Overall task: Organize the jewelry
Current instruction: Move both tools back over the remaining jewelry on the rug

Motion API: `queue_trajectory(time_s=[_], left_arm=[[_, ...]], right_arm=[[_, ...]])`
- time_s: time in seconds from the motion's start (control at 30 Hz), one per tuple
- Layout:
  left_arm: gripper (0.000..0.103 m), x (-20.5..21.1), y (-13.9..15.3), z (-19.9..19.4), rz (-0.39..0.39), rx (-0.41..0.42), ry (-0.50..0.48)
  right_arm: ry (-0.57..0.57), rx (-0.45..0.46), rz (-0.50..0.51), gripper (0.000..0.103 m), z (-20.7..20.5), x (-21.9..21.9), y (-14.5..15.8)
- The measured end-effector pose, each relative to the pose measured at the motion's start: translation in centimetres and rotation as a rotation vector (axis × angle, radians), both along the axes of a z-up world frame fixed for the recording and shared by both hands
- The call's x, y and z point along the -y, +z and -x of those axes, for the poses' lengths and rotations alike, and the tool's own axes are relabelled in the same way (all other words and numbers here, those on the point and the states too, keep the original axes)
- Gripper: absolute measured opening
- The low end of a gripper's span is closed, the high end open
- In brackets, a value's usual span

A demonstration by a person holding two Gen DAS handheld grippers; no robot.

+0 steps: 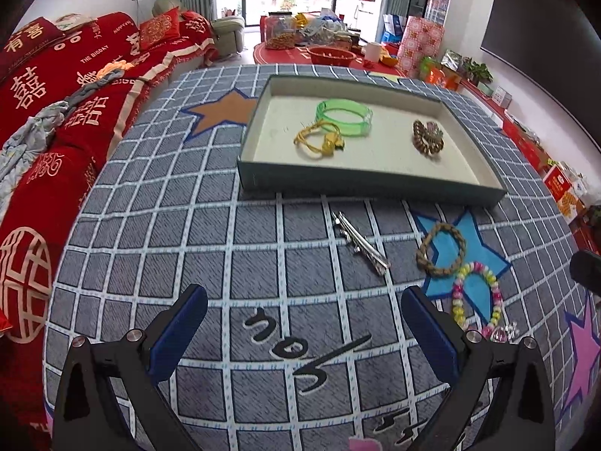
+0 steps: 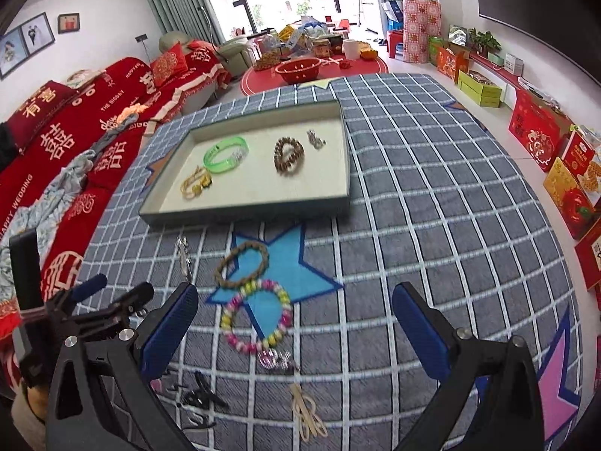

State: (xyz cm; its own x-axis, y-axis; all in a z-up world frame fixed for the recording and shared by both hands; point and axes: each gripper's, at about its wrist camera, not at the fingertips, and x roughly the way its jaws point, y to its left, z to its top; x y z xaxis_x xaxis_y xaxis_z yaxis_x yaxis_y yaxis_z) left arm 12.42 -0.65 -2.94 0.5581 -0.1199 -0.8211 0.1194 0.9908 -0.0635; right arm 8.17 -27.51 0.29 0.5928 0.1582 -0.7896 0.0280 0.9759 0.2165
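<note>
A shallow teal tray [image 1: 368,184] [image 2: 244,210] lies on the checked rug and holds a green bangle [image 1: 343,117] [image 2: 225,157], a yellow cord bracelet [image 1: 319,139] [image 2: 195,183], a brown bead bracelet [image 1: 428,138] [image 2: 288,155] and a small silver piece [image 2: 315,139]. In front of it on the rug lie a silver hair clip [image 1: 360,242] [image 2: 184,257], a brown braided bracelet [image 1: 441,250] [image 2: 242,264] and a pastel bead bracelet [image 1: 477,295] [image 2: 257,315]. My left gripper [image 1: 304,323] hovers open just short of the clip. My right gripper [image 2: 295,323] hangs open over the pastel bracelet.
Close under the right gripper lie a clear crystal piece [image 2: 276,359], black hair pins [image 2: 199,398] and tan elastic bands [image 2: 306,411]. A red-covered sofa [image 1: 56,112] borders the rug on the left. Red boxes [image 2: 556,158] line the right wall. A cluttered red mat [image 2: 315,67] lies beyond the tray.
</note>
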Motion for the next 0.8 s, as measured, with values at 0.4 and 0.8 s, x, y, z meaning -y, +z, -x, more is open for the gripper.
queue_trajectory(time_s=[0.4, 0.8], left_arm=[[0.103, 0.3, -0.9, -0.3, 0.009, -0.044, 0.026], [0.103, 2.0, -1.8, -2.2, -0.032, -0.07, 0.021]], right_arm=[[-0.027, -0.088, 0.054, 0.103, 4.8, 1.2, -4.0], [0.017, -0.112, 0.105, 0.1, 6.5, -0.3, -5.6]])
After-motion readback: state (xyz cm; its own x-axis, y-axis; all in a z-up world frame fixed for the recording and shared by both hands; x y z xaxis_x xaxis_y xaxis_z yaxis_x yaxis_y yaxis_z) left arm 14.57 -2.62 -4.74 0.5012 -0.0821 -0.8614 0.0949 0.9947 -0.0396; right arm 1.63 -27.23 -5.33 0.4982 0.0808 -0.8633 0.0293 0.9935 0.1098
